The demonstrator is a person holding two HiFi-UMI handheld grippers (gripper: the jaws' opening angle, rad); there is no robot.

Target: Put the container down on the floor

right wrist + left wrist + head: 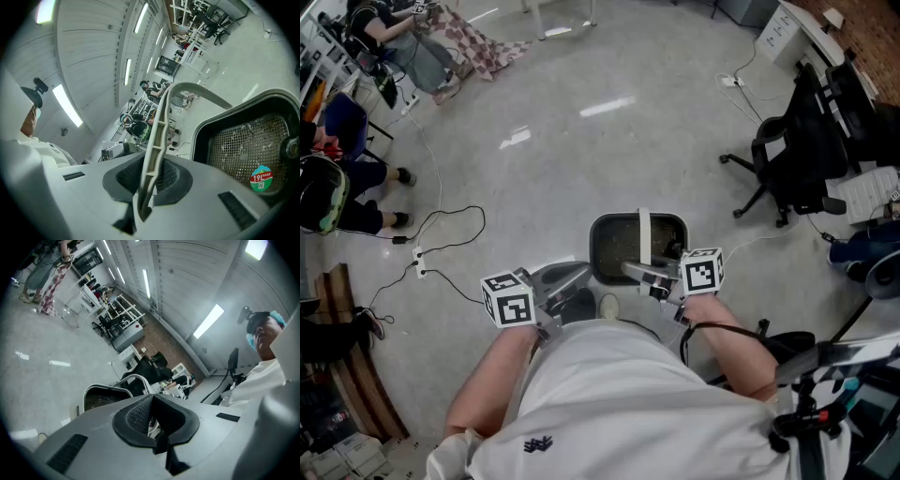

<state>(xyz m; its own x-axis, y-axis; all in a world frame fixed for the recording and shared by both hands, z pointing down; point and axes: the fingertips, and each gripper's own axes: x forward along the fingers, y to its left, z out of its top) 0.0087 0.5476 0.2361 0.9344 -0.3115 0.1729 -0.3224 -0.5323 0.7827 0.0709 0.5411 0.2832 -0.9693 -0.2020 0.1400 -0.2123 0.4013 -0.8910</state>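
Below my head camera, past my white shirt, the dark mesh-lined container with a pale grey rim (602, 228) hangs in front of me by its pale plastic bail handle (644, 232), which my right gripper (645, 273) clamps; my left gripper (567, 289) sits beside it, off the container. Along my left gripper (152, 420) the pads meet on nothing, and the container (101, 397) shows just beyond. Along my right gripper (150, 187) the jaws pinch the thin handle (159, 140), with the mesh wall (248, 145) to one side. I judge the carry is done and lowering comes next: sink straight down onto the grey floor (581, 159), then let go. My shoe toe (607, 306) lies close underneath; the black office chair (787, 159) and trailing cable (450, 225) are well apart.
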